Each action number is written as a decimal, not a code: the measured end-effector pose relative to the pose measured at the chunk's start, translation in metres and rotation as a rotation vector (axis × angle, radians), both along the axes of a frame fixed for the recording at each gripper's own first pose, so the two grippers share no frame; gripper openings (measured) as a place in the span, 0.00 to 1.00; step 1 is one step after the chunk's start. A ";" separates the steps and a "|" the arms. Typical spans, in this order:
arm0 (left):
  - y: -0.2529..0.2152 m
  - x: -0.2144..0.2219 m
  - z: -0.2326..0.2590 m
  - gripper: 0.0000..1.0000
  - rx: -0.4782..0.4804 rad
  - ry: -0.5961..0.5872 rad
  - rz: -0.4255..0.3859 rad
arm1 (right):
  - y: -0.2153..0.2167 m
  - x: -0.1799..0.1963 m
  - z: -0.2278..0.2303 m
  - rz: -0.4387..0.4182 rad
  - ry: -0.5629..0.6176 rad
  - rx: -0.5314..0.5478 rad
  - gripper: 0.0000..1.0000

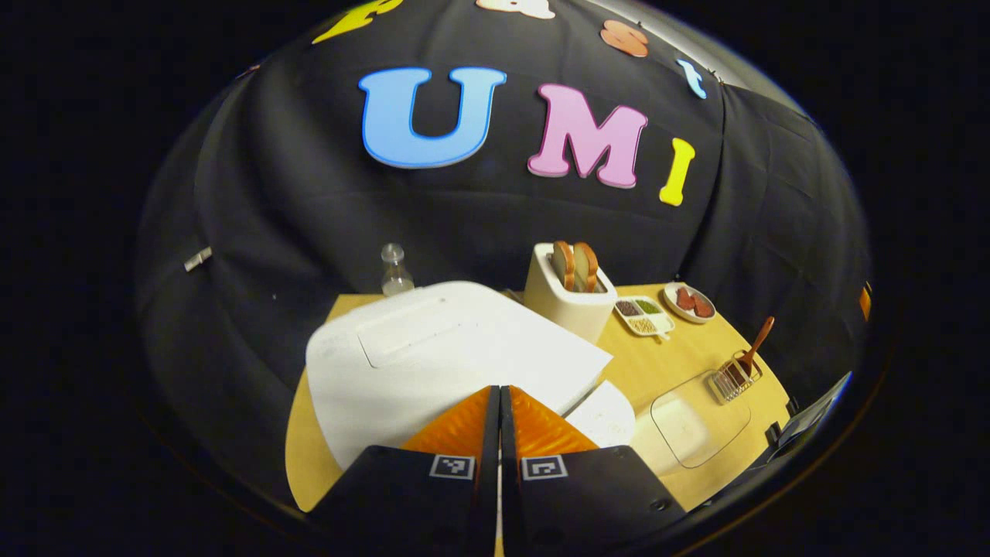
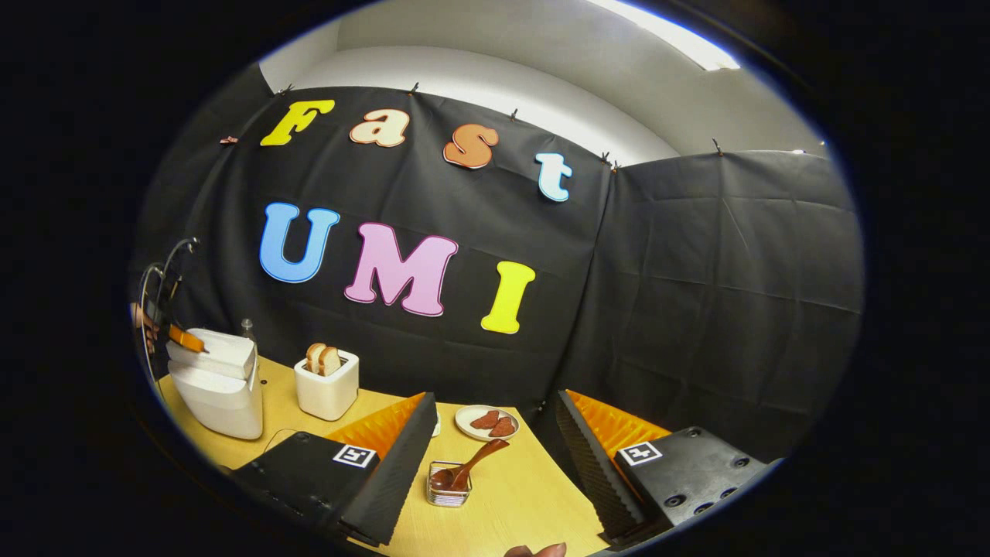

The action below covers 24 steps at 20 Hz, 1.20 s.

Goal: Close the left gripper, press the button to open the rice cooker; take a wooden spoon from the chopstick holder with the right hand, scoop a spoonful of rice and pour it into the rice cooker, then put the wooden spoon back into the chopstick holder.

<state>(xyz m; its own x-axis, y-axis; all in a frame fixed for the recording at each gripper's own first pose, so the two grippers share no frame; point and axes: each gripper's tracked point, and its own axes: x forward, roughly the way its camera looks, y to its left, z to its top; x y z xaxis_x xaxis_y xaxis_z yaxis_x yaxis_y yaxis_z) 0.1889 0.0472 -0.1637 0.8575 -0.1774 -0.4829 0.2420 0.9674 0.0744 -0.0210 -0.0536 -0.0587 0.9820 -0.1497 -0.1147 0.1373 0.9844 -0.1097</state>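
Yellow counter (image 1: pixel 642 371), black cloth behind. Left gripper (image 1: pixel 500 402): jaws together, tips over the white rice cooker (image 1: pixel 433 363), lid down, button press under way at best. Right gripper (image 2: pixel 495 433): jaws wide apart, empty, facing the wooden spoon (image 2: pixel 472 464) standing in the chopstick holder (image 2: pixel 448 486). Scooping, pouring, returning all remain.
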 end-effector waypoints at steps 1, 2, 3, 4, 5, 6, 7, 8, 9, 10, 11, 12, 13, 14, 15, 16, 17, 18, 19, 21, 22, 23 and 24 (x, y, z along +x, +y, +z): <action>0.005 0.004 0.017 0.10 0.028 -0.066 0.019 | -0.002 -0.002 -0.001 -0.004 0.004 -0.001 0.98; 0.010 0.005 0.037 0.10 0.060 -0.136 0.041 | -0.004 -0.004 -0.002 -0.007 0.005 0.000 0.98; 0.015 0.007 0.056 0.17 0.090 -0.203 0.058 | -0.007 -0.006 -0.002 -0.011 0.004 0.003 0.98; 0.018 0.007 0.072 0.29 0.121 -0.264 0.068 | -0.009 -0.008 -0.003 -0.013 0.003 0.005 0.98; 0.020 0.002 0.084 0.41 0.147 -0.302 0.071 | -0.011 -0.010 -0.003 -0.015 0.002 0.007 0.98; 0.021 -0.001 0.095 0.53 0.165 -0.342 0.070 | -0.014 -0.010 -0.003 -0.013 0.001 0.006 0.98; 0.019 -0.007 0.103 0.71 0.171 -0.362 0.072 | -0.016 -0.012 -0.005 -0.010 0.000 0.006 0.98; 0.018 -0.015 0.110 0.83 0.168 -0.378 0.074 | -0.018 -0.013 -0.006 -0.009 0.001 0.007 0.98; 0.016 -0.022 0.117 0.94 0.165 -0.398 0.084 | -0.021 -0.014 -0.007 -0.008 0.002 0.012 0.98; 0.015 -0.032 0.125 0.98 0.153 -0.420 0.087 | -0.023 -0.016 -0.009 -0.007 0.005 0.018 0.98; 0.011 -0.043 0.132 0.98 0.137 -0.438 0.090 | -0.027 -0.016 -0.013 -0.008 0.009 0.023 0.98; 0.007 -0.055 0.135 0.97 0.120 -0.451 0.094 | -0.030 -0.016 -0.015 -0.007 0.012 0.027 0.98; 0.002 -0.068 0.138 0.97 0.102 -0.458 0.098 | -0.032 -0.017 -0.019 -0.002 0.015 0.033 0.98; -0.002 -0.080 0.140 0.97 0.081 -0.466 0.103 | -0.032 -0.017 -0.025 0.012 0.024 0.041 0.98; -0.008 -0.092 0.143 0.97 0.059 -0.472 0.106 | -0.031 -0.016 -0.032 0.030 0.037 0.052 0.98; -0.011 -0.104 0.144 0.97 0.039 -0.474 0.114 | -0.031 -0.016 -0.041 0.049 0.053 0.063 0.98; -0.016 -0.114 0.145 0.97 0.020 -0.474 0.118 | -0.033 -0.015 -0.048 0.063 0.065 0.072 0.98; -0.021 -0.123 0.144 0.97 0.008 -0.473 0.121 | -0.035 -0.014 -0.056 0.070 0.074 0.077 0.98; -0.024 -0.132 0.144 0.97 0.003 -0.472 0.128 | -0.041 -0.010 -0.064 0.071 0.082 0.083 0.98; -0.032 -0.147 0.143 0.97 -0.015 -0.462 0.145 | -0.047 -0.003 -0.082 0.081 0.100 0.111 0.98; -0.034 -0.154 0.141 0.97 -0.017 -0.456 0.153 | -0.047 0.003 -0.092 0.088 0.119 0.130 0.98; -0.035 -0.159 0.138 0.97 -0.012 -0.450 0.161 | -0.048 0.010 -0.105 0.094 0.141 0.139 0.98; -0.038 -0.166 0.134 0.97 -0.009 -0.441 0.168 | -0.048 0.017 -0.118 0.106 0.160 0.150 0.98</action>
